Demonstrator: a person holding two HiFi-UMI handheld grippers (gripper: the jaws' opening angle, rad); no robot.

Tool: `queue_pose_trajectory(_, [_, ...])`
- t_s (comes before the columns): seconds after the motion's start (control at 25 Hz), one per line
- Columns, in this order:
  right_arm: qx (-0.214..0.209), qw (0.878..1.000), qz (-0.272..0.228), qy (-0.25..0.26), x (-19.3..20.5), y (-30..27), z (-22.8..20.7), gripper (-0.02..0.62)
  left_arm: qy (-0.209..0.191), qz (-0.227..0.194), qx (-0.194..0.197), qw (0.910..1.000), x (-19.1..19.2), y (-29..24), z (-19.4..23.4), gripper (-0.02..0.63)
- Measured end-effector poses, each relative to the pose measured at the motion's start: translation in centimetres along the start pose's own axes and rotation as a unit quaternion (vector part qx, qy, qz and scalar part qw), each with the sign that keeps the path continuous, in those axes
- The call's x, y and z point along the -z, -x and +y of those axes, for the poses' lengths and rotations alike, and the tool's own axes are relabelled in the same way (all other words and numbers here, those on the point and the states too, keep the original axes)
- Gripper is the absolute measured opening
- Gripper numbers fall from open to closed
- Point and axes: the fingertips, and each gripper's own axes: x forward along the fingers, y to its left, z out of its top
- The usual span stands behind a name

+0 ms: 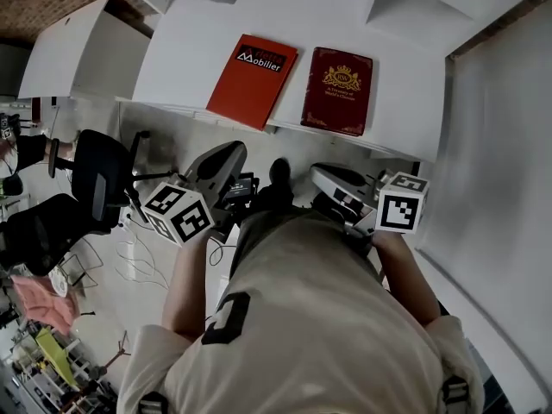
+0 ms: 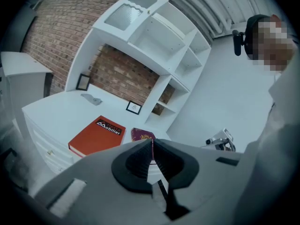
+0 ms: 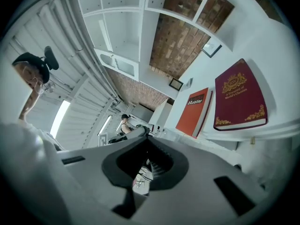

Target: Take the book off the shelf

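1. The left gripper [image 2: 151,144], at lower centre of its own view, has its jaws closed tip to tip with nothing between them. In the head view it is held low against the person's torso.
2. The right gripper [image 3: 146,135] is likewise closed and empty, held at centre right of the head view, below the counter's front lip.
3. Above both, in the upper half of the head view, two hardbacks lie flat, side by side but apart, on a white counter top [image 1: 185,59]: an orange-red book [image 1: 253,80] at left and a maroon book with a gold crest [image 1: 337,90] at right. Their near edges sit at or close to the front lip.
4. Neither gripper touches either book, and the task does not say which is meant.
5. White shelf compartments [image 2: 159,36] rise behind the counter and look bare. The scene fits a book lying on its ledge to be lifted, or one taken down from above and laid there.
6. Judged by looks, both are stiff, fairly weighty hardbacks with smooth covers that may slip. The best hold is probably the near edge or spine, where a jaw can get underneath at the lip.
7. Farther back, a small framed picture [image 2: 134,107] stands against the brick. An office chair [image 1: 99,175] sits at left of the head view.
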Motion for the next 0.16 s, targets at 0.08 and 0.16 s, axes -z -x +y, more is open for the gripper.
queue_pose_trajectory(0.08, [-0.004, 1.000, 0.010, -0.002, 0.4, -1.0, 0.2, 0.005, -0.004, -0.008, -0.007, 0.9999, -0.5, 0.5, 0.9, 0.012])
queue_pose_trajectory(0.16, [-0.009, 1.000, 0.020, 0.000, 0.8, -2.1, 0.4, 0.005, -0.010, -0.019, -0.015, 0.9997, -1.3, 1.1, 1.9, 0.012])
